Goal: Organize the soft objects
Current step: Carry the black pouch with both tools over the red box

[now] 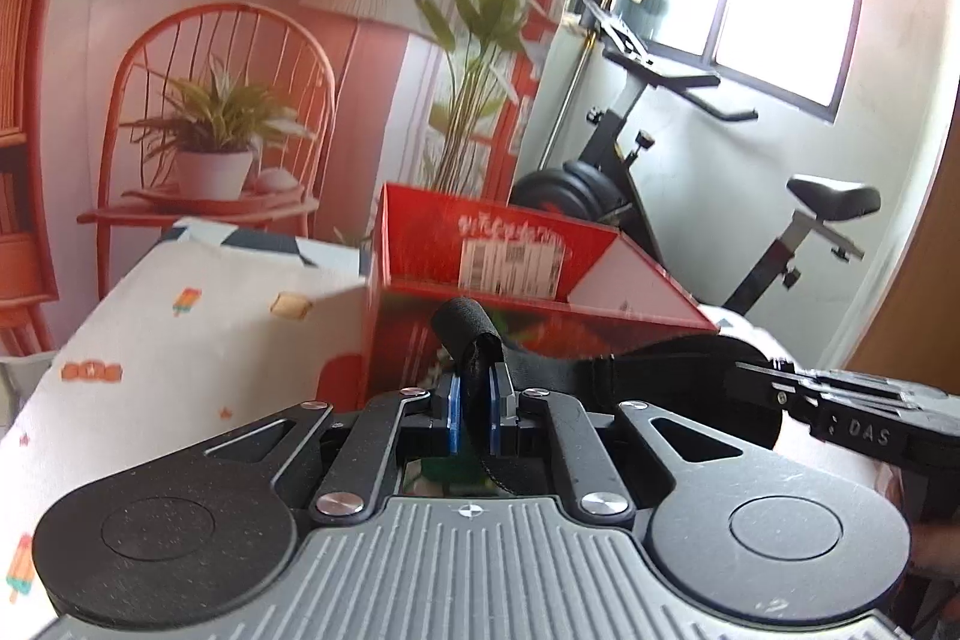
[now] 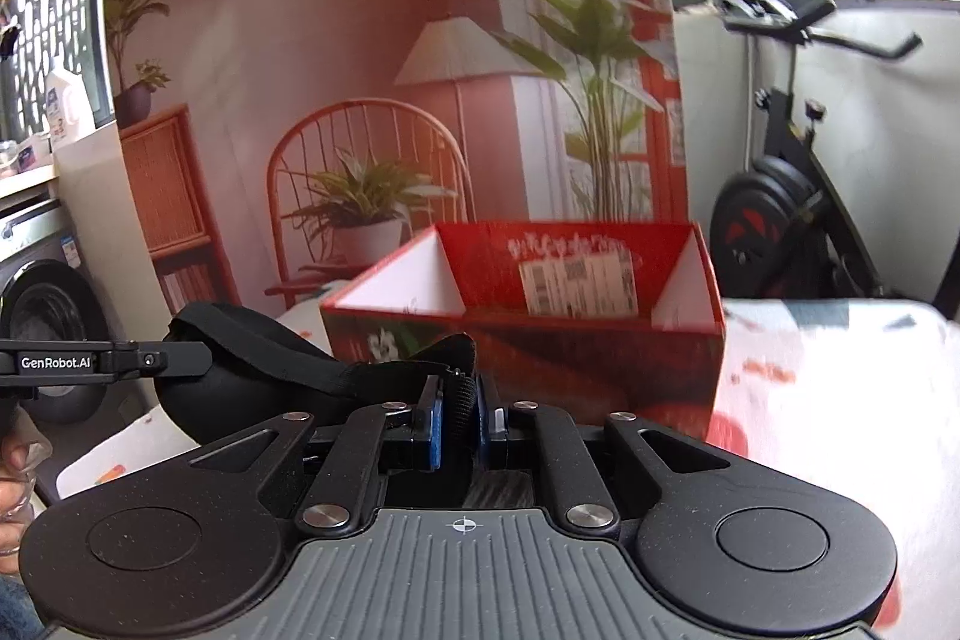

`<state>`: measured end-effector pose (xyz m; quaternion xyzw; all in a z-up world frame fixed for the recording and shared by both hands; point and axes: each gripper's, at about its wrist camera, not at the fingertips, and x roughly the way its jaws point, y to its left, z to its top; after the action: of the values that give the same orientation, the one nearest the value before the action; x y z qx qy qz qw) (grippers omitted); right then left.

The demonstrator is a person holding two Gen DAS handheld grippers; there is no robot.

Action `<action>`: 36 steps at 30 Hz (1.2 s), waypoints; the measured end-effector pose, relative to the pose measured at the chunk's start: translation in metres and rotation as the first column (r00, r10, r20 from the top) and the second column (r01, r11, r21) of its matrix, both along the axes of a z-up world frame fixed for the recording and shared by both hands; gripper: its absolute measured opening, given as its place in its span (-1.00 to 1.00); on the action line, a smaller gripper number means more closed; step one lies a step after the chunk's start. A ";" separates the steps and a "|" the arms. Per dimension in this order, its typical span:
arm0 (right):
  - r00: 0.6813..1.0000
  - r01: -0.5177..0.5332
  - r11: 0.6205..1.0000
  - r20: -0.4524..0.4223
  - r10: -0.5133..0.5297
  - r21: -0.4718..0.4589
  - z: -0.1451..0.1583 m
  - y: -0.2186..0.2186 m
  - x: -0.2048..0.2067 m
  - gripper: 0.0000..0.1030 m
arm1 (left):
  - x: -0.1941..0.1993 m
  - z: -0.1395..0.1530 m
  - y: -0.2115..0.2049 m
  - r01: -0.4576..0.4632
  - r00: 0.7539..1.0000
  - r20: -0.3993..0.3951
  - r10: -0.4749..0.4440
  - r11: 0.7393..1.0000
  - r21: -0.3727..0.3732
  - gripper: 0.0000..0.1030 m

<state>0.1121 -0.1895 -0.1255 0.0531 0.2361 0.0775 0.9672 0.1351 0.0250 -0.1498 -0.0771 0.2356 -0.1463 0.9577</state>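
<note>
Clearly unfinished, both the left gripper (image 1: 478, 403) and right gripper (image 2: 462, 415) pinch the strap ends of a black eye mask (image 2: 240, 376), held just before the open red box (image 2: 576, 316), not yet inside.

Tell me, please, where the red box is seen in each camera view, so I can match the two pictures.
Left wrist view: red box stands centre, just beyond the gripper's fingers.
Right wrist view: red box stands centre-right, beyond the fingers.
Shared landmark: the white label on the box's inner back wall.
</note>
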 end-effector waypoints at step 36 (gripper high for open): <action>0.964 0.010 0.971 -0.255 -0.073 -0.239 -0.027 -0.046 0.276 -0.82 | 0.235 -0.011 -0.086 0.151 0.977 -0.191 -0.096 0.943 0.297 -0.82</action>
<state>0.3879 -0.2355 -0.1522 -0.0472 0.3681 0.0208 0.9284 0.3700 -0.0608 -0.1603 0.0765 0.3428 -0.1600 0.9225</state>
